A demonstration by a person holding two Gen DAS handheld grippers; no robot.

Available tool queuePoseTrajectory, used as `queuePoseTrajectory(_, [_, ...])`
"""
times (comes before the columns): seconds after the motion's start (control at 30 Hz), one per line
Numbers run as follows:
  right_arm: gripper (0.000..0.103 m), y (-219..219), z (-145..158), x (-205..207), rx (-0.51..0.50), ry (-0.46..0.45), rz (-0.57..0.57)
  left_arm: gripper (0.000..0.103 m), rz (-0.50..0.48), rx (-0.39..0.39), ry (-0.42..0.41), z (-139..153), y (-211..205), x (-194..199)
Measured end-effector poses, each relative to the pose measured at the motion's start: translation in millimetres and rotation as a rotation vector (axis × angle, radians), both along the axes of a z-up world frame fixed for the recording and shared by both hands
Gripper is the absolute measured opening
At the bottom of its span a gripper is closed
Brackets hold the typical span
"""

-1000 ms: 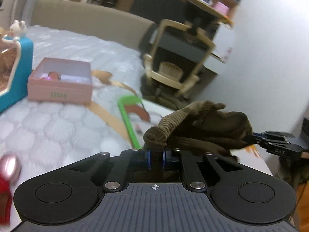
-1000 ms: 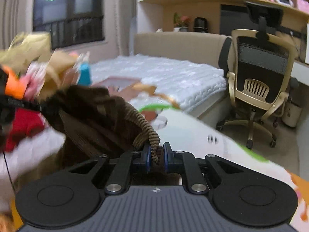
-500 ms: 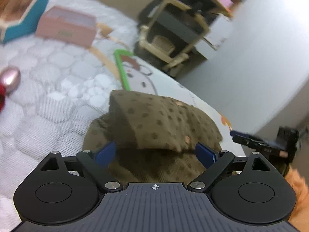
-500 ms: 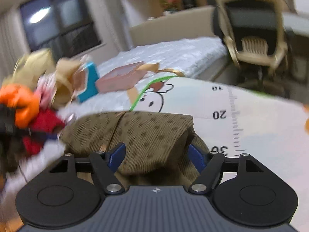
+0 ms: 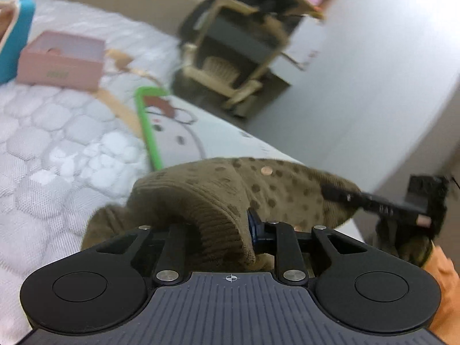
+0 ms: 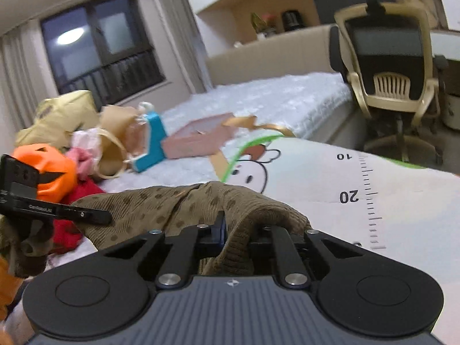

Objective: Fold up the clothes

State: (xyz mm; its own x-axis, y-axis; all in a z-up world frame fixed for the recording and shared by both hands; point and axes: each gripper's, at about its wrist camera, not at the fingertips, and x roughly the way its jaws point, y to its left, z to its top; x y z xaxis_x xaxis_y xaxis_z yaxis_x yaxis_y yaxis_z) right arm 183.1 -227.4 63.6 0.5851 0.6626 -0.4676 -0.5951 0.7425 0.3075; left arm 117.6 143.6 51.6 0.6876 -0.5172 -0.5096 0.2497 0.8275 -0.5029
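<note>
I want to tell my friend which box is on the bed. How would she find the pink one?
Start at the white quilted bed. Near its far side, beside the cartoon play mat, sits a low, open pink box, with a tall blue box on its other side. It is the only pale pink, flat, lidless thing there; a tan ribbon trails from it.
</note>
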Motion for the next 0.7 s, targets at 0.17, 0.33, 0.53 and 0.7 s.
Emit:
queuePoseTrajectory(0.17, [0.021,-4.9,-33.8,-42.3,-0.194,-0.006,0.048,0.051,-0.065,0.013,0.086,-30.1,-13.5,-39.3])
queuePoseTrajectory(0.33, [0.051,-11.7,-64.5,-58.3,-0.303,0.069,0.086,0.072,-0.063,0.003,0.197,-57.1,-3.6,-50.7])
queuePoseTrajectory(0.53, [0.078,-55.1,-16.9,-21.9,0.065,0.114,0.034,0.093,0.012,-0.157,0.118,-37.9,34.8,-22.2])
queuePoseTrajectory(0.7, [0.080,-58.1,-44.6,57.5,0.288,0.366,-0.053,0.093,0.030,-0.218,0.256,-67.1,32.5,27.6])
